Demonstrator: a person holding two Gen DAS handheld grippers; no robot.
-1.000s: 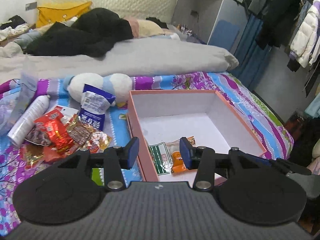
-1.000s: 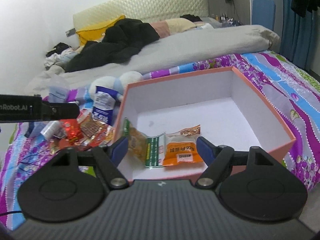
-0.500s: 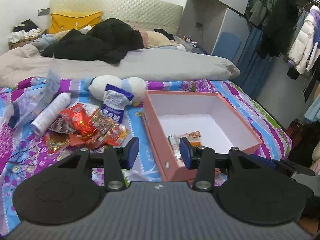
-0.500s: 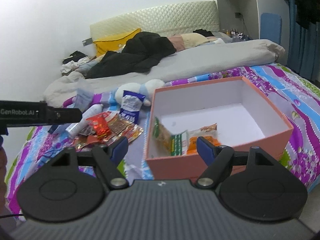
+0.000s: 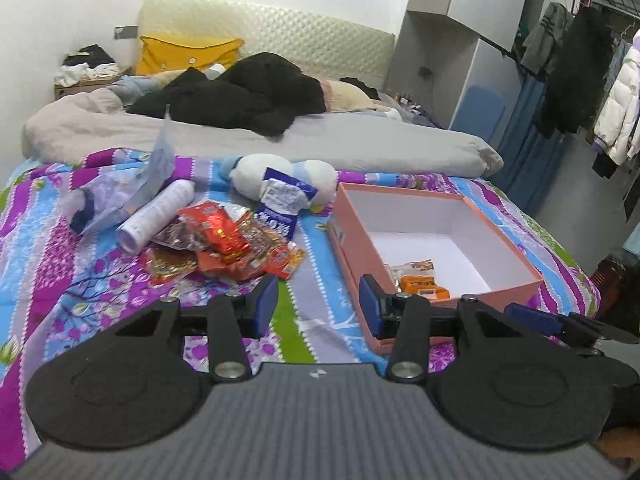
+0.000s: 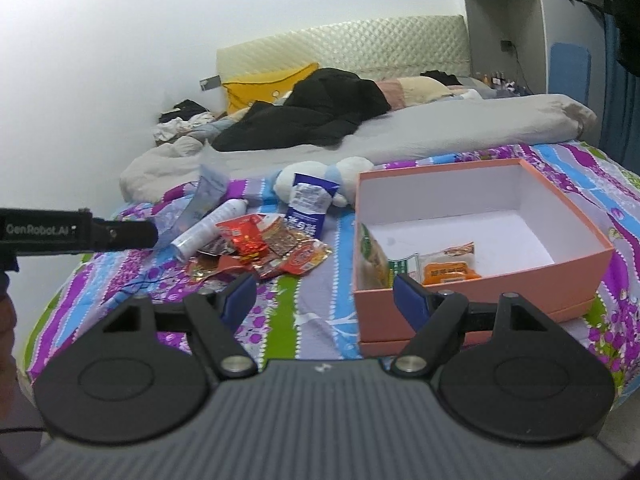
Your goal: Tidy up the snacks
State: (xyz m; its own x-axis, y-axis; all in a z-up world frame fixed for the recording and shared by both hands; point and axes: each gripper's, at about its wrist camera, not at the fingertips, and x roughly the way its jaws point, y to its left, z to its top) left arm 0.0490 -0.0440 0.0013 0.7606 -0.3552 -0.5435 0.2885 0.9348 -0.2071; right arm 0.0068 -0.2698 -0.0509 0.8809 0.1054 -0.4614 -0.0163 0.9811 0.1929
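Left tongs (image 5: 318, 304): blue pads spread wide, nothing between them. Held low and level over the striped bedspread (image 5: 308, 332), pointing along the bed toward the headboard; no contact with any packet.

Right tongs (image 6: 324, 296): likewise wide apart, empty. Level, pulled back from the bed edge, right pad in line with the near wall of the box; left device body visible far left in this view.

Ahead and right of both tongs: pink box (image 5: 348, 248), open-topped, white inside, resting on the bedspread. Already inside, at the near corner: orange packet (image 6: 448, 270) lying flat, green-printed packet (image 6: 374, 260) leaning against the left wall.

Ahead and left of both tongs: pile of red foil packets (image 5: 224, 240), loose, overlapping, apart from the box. Judged light, thin, crinkly, slippery on the faces; likely to slide or drag neighbours. Best hold judged to be a raised sealed edge or a puckered corner of the topmost packet, pinched across the thickness.

Just beyond the pile: blue-and-white pouch (image 5: 282, 204), upright against a white plush toy (image 5: 256, 172); soft, light, graspable at the crimped top.

Left of the pile: white spray can (image 5: 158, 214), lying down; rigid, round, prone to roll. Clear plastic bag (image 5: 120, 196) further left.
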